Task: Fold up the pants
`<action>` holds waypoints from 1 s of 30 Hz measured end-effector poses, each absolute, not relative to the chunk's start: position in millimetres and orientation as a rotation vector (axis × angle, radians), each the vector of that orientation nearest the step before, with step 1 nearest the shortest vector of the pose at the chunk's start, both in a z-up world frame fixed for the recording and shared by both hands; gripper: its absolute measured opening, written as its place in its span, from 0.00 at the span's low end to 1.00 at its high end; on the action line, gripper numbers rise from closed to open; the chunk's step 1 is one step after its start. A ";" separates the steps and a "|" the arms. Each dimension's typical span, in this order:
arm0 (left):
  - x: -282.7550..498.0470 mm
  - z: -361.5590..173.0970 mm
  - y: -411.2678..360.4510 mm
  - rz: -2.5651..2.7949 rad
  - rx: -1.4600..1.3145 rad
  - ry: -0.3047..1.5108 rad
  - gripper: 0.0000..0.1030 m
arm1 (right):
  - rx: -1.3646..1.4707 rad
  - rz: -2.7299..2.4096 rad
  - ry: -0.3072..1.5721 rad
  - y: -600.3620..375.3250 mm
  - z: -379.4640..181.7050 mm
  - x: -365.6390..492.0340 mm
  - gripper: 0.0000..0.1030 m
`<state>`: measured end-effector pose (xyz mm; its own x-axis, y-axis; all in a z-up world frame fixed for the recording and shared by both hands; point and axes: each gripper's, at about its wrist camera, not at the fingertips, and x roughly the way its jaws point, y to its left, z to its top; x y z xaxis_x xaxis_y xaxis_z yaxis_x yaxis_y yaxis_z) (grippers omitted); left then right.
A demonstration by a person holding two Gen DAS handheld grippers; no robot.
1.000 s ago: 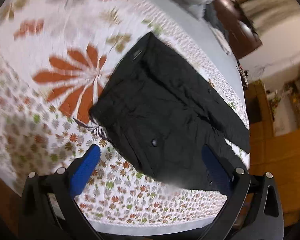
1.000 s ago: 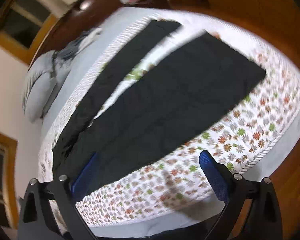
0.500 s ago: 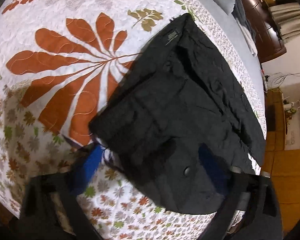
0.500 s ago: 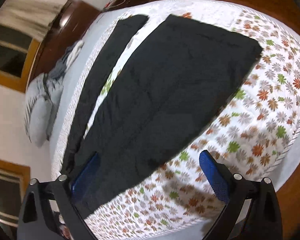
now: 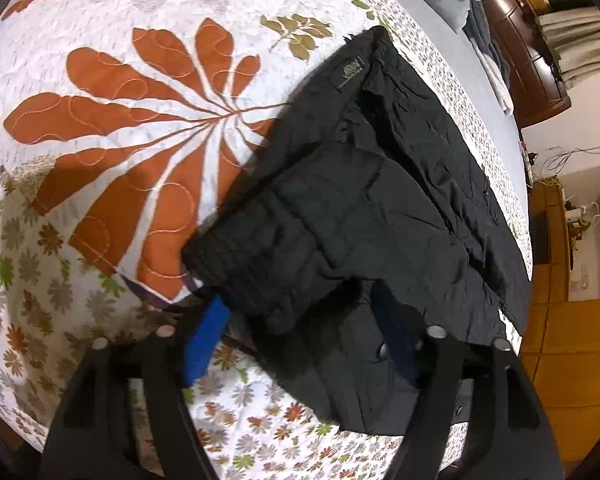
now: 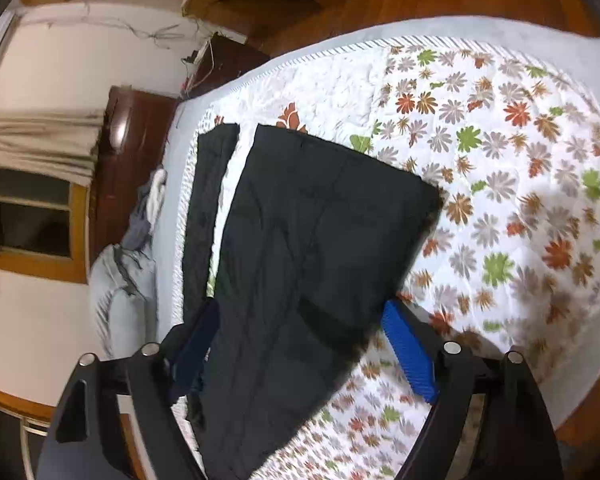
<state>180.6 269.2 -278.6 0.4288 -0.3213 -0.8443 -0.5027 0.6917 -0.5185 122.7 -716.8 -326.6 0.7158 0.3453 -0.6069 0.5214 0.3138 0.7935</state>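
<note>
Black pants (image 5: 364, 216) lie spread on a floral quilt (image 5: 100, 128). In the left wrist view I see their waist end, with a small label near the far corner. My left gripper (image 5: 300, 332) is open, low over the near waist corner, its blue fingers (image 5: 204, 340) straddling the cloth edge. In the right wrist view the pants (image 6: 308, 240) show both legs, one wide and near, one narrow at the far left. My right gripper (image 6: 300, 344) is open, its blue fingers (image 6: 408, 356) on either side of the near leg.
The quilt covers a bed (image 6: 520, 64) whose edge curves along the right. Grey pillows (image 6: 120, 288) and a dark wooden headboard (image 6: 120, 168) are at the far side. Wooden floor (image 5: 572, 360) lies beyond the bed edge.
Both grippers have dropped closer to the pants. The left one now straddles the waist corner; the right one now straddles the near leg, having swung toward its hem end.
</note>
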 end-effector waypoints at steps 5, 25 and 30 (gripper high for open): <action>190.6 -276.6 253.2 0.185 -0.787 1.162 0.84 | 1.288 -0.129 0.798 -716.6 -328.6 135.7 0.81; 139.5 -231.0 289.8 0.265 -0.842 1.222 0.24 | 1.118 -0.090 0.893 -687.5 -301.3 103.5 0.10; 98.0 -246.1 308.7 0.319 -0.863 1.246 0.24 | 1.093 -0.062 0.948 -671.5 -305.0 86.8 0.10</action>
<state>98.0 308.7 -246.1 0.3256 -0.2325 -0.9165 -0.6444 0.6548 -0.3950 86.8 -671.5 -305.0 0.6221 0.3911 -0.6782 0.4765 0.4982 0.7244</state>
